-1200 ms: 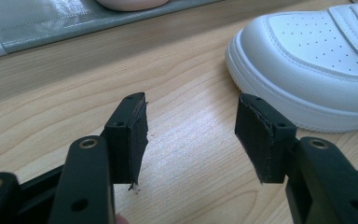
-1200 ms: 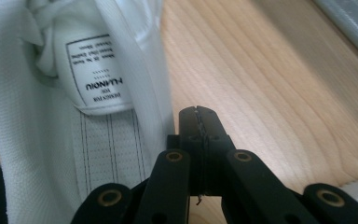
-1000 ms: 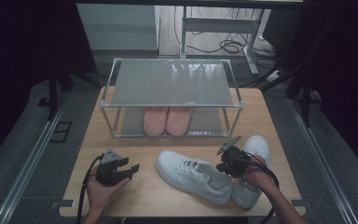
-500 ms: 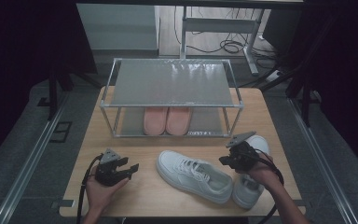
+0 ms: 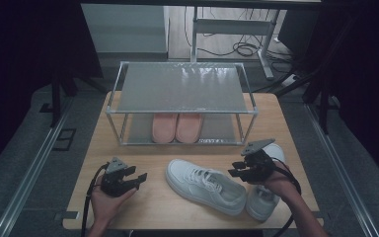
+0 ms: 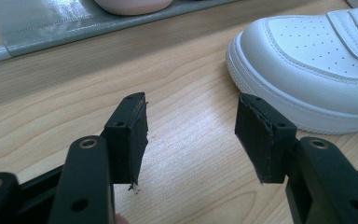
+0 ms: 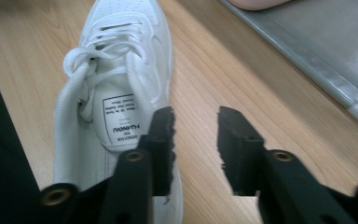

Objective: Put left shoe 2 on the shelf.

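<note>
A rack [image 5: 180,89] stands at the counter's [image 5: 153,207] far edge (slippers [image 5: 176,127] on its lower shelf). Before it lie two sneakers [image 5: 205,185], between my left gripper [image 5: 139,178] and right gripper [image 5: 236,169].

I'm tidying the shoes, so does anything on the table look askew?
Yes. The two white sneakers aren't paired: one white sneaker lies diagonally across the table, the other white sneaker points toward the rack. The pink shoes sit neatly side by side on its lower shelf.

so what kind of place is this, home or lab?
Looks like a lab or recording setup, not a home: a wooden table with a metal shoe rack staged on it, dark curtains around, and loose cables on the floor behind.
</note>
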Demonstrator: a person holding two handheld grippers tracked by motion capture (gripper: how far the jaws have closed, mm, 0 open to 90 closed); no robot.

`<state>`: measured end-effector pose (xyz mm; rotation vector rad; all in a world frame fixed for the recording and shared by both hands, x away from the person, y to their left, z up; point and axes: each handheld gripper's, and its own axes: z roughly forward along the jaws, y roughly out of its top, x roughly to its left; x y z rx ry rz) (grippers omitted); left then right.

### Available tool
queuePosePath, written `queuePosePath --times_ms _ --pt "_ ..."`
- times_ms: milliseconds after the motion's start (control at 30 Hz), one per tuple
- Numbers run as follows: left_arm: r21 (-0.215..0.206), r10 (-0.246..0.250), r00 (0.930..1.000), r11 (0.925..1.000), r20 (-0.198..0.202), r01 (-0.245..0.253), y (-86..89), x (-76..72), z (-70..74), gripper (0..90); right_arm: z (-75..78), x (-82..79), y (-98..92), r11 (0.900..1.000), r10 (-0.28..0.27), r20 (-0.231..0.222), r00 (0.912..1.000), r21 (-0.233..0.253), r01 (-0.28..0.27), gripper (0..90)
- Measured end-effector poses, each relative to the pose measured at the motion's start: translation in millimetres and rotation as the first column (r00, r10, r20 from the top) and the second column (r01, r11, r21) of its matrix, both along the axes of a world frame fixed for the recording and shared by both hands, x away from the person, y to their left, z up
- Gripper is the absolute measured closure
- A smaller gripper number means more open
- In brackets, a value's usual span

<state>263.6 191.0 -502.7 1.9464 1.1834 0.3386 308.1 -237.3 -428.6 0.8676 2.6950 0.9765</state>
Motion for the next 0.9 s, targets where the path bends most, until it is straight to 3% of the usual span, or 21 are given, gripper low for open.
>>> queuePosePath --times_ms 300,600,900 --pt "-0.002 -0.001 1.0 1.0 0.005 0.001 0.0 -0.8 0.9 44.4 -4.2 -0.5 16.0 0.999 0.034 -0.003 0.9994 -0.027 -0.034 53.3" --pt "-0.002 -0.002 1.0 1.0 0.006 0.002 0.7 -0.5 1.0 44.4 -1.4 -1.1 20.1 0.999 0.054 -0.017 0.9984 -0.007 -0.054 52.2" --pt "-0.003 -0.003 1.0 1.0 0.001 0.003 -0.2 -0.1 0.1 44.4 -13.7 4.0 39.2 0.995 0.074 -0.04 0.9965 -0.066 -0.076 52.6"
